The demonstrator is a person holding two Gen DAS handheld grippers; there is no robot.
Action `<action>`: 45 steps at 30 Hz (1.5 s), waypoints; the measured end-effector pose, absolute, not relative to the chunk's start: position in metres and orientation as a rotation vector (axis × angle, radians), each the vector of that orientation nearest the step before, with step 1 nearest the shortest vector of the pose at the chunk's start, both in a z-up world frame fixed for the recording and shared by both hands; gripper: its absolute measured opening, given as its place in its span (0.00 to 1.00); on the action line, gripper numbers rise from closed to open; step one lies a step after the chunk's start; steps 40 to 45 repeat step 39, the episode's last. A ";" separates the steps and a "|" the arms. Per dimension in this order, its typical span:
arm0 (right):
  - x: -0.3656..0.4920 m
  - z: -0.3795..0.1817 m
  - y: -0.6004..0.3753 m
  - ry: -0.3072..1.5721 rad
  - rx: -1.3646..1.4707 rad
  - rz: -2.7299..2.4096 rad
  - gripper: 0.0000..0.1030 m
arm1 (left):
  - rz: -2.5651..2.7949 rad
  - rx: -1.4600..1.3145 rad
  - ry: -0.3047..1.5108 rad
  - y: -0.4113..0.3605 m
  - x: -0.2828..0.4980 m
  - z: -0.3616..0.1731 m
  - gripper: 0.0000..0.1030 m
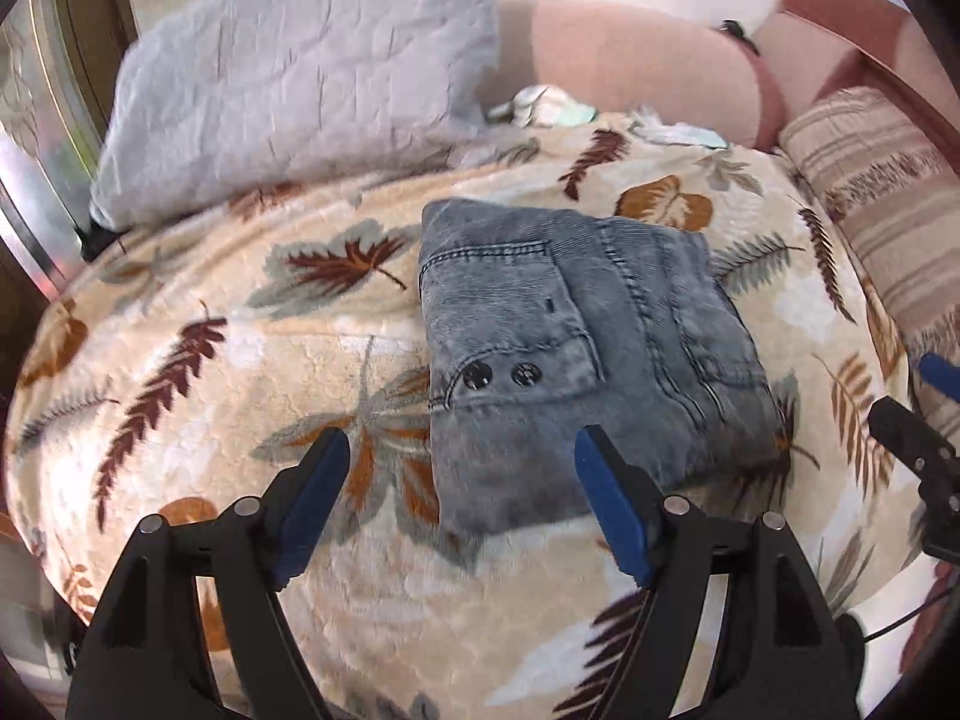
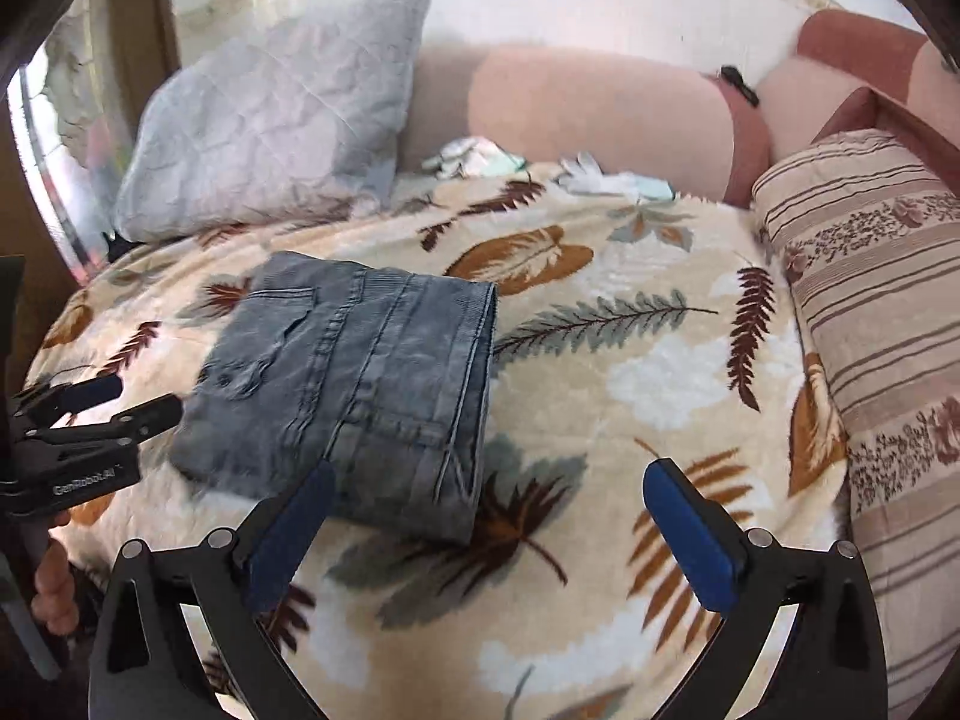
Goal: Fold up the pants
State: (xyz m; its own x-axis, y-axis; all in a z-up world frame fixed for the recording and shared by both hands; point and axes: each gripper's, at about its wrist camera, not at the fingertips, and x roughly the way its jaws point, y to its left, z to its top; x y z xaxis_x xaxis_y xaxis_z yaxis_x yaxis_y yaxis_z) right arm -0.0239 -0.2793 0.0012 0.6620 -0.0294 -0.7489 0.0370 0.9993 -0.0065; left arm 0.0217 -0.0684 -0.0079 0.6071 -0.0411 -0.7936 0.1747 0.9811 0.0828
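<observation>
The grey-blue denim pants (image 1: 576,354) lie folded into a compact rectangle on the leaf-patterned blanket (image 1: 210,360). They also show in the right wrist view (image 2: 360,396). My left gripper (image 1: 462,450) is open and empty, hovering just in front of the near edge of the pants. My right gripper (image 2: 492,480) is open and empty, above the blanket beside the near right corner of the pants. The left gripper also shows at the left edge of the right wrist view (image 2: 129,399), and the right gripper at the right edge of the left wrist view (image 1: 918,396).
A pale grey pillow (image 1: 300,72) leans at the back left. A striped cushion (image 2: 870,330) lies along the right side. The pink sofa back (image 2: 600,114) runs behind, with small pale cloths (image 2: 480,159) at its foot. The blanket (image 2: 630,360) spreads to the right of the pants.
</observation>
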 end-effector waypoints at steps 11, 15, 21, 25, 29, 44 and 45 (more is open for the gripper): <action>-0.081 0.003 -0.275 0.835 -0.137 -0.142 1.00 | -0.178 0.198 0.977 -0.073 -0.021 -0.019 0.76; -0.089 0.006 -0.277 0.828 -0.144 -0.153 1.00 | -0.218 0.230 0.979 -0.085 -0.032 -0.020 0.76; -0.092 0.005 -0.281 0.835 -0.128 -0.165 1.00 | -0.246 0.235 0.991 -0.093 -0.038 -0.019 0.76; -0.090 0.003 -0.283 0.845 -0.123 -0.167 1.00 | -0.280 0.184 0.983 -0.092 -0.037 -0.013 0.78; -0.088 -0.001 -0.284 0.862 -0.114 -0.178 1.00 | -0.313 0.145 0.960 -0.094 -0.040 0.000 0.79; -0.081 -0.002 -0.294 0.881 -0.162 -0.212 1.00 | -0.258 0.194 0.937 -0.094 -0.038 -0.001 0.79; -0.081 -0.002 -0.294 0.881 -0.162 -0.212 1.00 | -0.258 0.194 0.937 -0.094 -0.038 -0.001 0.79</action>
